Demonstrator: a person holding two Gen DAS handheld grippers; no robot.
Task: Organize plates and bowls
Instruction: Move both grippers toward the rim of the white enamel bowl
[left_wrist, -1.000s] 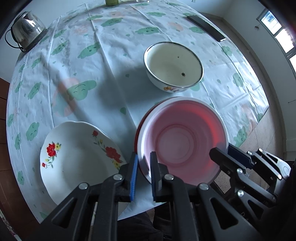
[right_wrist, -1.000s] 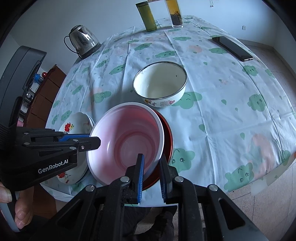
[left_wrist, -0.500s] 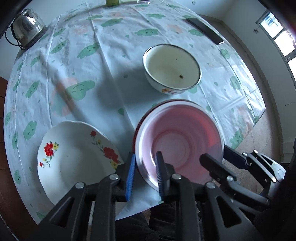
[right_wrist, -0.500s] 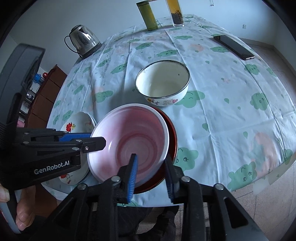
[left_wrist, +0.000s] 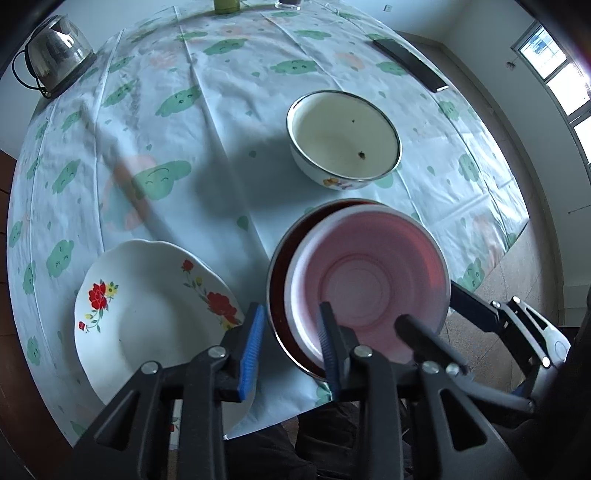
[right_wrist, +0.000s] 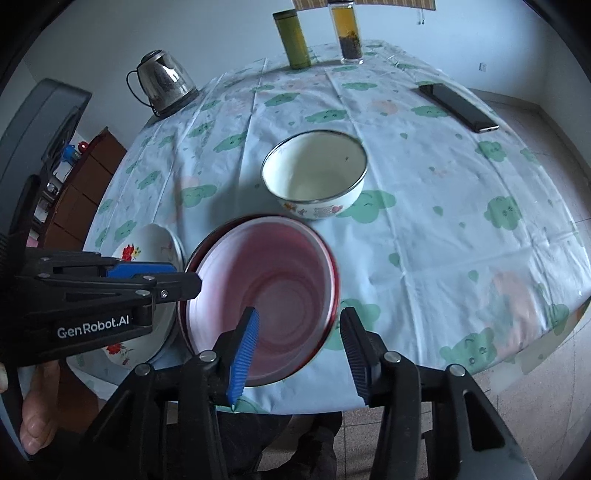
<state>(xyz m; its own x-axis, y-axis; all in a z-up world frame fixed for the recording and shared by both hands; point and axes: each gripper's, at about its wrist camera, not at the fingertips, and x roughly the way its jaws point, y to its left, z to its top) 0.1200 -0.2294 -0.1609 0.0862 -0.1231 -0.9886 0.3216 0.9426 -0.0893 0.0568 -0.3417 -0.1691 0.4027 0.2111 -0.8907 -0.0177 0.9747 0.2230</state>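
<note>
Both sets of jaws opening off the pink bowl (right_wrist: 266, 295), now nested in the red bowl (left_wrist: 280, 295) at the desk's (left_wrist: 229, 147) near edge: risk of snagging its rim on withdrawal and tipping both off, the flowered plate (left_wrist: 147, 314) just beside.

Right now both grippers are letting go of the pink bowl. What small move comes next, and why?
Probably lift both grippers clear. The pink bowl already sits in the red dish, and the opening jaws of the left gripper and right gripper straddle its rim without pressing. The enamel bowl and flowered plate remain unstacked.
</note>
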